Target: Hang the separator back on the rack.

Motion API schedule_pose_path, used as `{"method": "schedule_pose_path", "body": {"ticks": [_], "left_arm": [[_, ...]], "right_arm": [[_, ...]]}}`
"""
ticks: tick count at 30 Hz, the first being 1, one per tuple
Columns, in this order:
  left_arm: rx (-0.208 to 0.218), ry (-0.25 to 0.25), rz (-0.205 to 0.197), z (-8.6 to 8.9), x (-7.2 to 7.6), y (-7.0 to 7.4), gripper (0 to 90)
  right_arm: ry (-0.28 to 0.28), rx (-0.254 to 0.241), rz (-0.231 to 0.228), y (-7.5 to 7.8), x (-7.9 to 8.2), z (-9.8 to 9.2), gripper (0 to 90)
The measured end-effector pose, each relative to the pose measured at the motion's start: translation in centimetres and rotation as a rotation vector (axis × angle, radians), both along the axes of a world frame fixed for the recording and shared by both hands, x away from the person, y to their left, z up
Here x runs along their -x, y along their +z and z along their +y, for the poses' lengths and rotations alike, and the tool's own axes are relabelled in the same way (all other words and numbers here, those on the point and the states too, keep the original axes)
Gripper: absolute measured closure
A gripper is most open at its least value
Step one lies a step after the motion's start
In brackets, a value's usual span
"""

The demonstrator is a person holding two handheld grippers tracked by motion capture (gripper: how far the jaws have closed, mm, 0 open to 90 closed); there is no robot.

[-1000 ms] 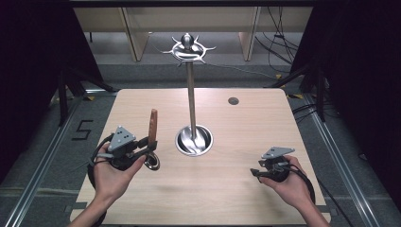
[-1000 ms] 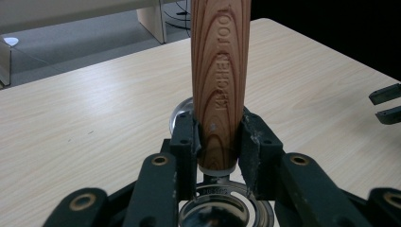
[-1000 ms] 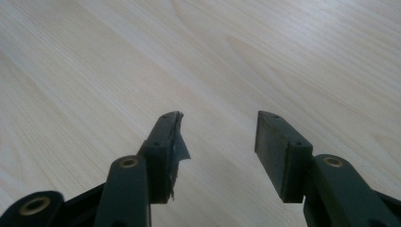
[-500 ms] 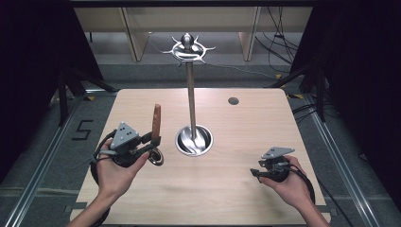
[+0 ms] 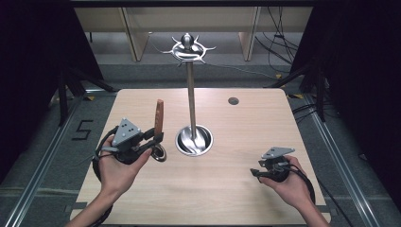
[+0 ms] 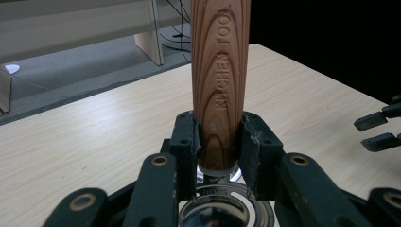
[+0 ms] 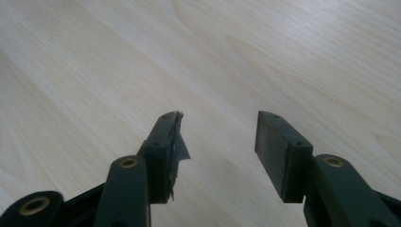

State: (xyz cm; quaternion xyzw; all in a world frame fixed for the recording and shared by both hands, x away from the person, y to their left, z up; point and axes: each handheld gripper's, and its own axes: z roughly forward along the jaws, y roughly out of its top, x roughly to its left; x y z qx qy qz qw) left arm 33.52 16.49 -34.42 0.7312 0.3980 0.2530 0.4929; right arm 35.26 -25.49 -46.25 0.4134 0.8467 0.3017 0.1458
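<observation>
Nearest the person, the right gripper [image 5: 257, 173] hovers low over the front right part of the pale wooden table [image 5: 246, 127], held in the right hand [image 5: 288, 182]. Its fingers [image 7: 163, 142] stand released, with bare tabletop showing in the gap between them (a torn bit of pad lining curls off the left one in the right gripper view).

A little farther in, on the left side, the left hand [image 5: 118, 168] holds the left gripper [image 5: 158, 137], whose fingers [image 6: 187, 142] are clenched on the lower end of a wooden handle [image 6: 220, 71] stamped "KITCHEN TOOL". The handle stands nearly upright above the table, and a shiny metal ring [image 5: 159, 153] sits below it at the gripper.

Just beyond, near the table's middle, a round metal base [image 5: 194, 140] carries a tall steel pole [image 5: 191, 94] topped by a crown of curved hooks [image 5: 188, 47]. Farther back, a small dark round spot [image 5: 233, 100] marks the tabletop.
</observation>
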Motion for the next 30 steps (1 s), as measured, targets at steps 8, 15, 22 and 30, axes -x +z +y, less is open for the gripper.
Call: {"method": "schedule_pose_path", "body": {"ticks": [8, 15, 22, 30], "left_arm": [[0.004, -0.005, -0.01, -0.4, -0.1, 0.5, 68.3], [0.003, -0.011, -0.018, -0.7, -0.2, 0.9, 68.3], [0.0, -0.02, -0.027, -1.1, -0.3, 1.3, 68.3], [0.002, -0.028, -0.042, -1.6, -0.3, 1.8, 68.3]], "right_arm": [[0.006, 0.003, -0.02, 0.0, -0.1, 0.0, 51.7], [-0.001, -0.002, -0.007, 0.0, 0.0, 0.0, 51.7], [-0.001, -0.002, -0.006, 0.0, 0.0, 0.0, 51.7], [-0.015, -0.02, 0.015, 0.1, 0.0, 0.2, 51.7]]}}
